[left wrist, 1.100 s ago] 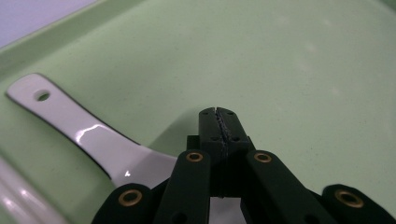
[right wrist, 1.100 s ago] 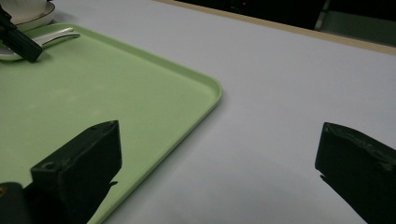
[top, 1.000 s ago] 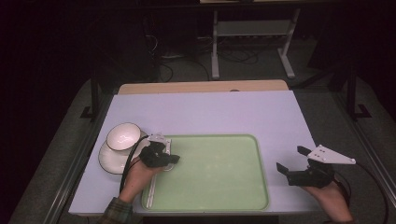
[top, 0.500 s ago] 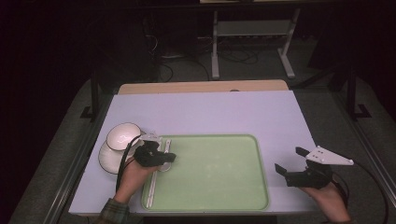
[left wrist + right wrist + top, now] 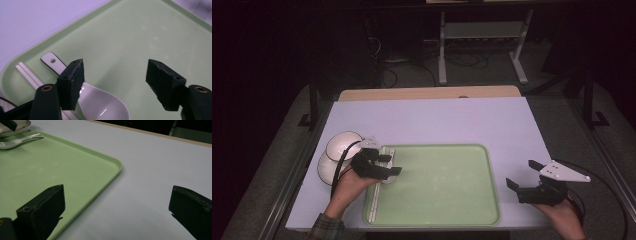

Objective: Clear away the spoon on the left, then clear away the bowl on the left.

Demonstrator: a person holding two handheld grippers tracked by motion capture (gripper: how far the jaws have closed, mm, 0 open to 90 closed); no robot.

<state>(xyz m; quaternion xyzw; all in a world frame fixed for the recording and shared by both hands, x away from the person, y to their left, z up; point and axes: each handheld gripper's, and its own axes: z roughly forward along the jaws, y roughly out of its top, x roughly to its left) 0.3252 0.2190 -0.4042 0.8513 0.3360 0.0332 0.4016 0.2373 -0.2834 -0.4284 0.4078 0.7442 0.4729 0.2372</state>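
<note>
hovering at the tray's (image 5: 437,185) left edge, our left gripper (image 5: 116,82) has just spread above the spoon (image 5: 97,102); our right gripper (image 5: 524,177) is spread

My left gripper (image 5: 388,165) hangs over the tray's (image 5: 452,220) left edge, jaws just opened wide; my right gripper (image 5: 523,176) rests right of it, jaws spread.
</note>
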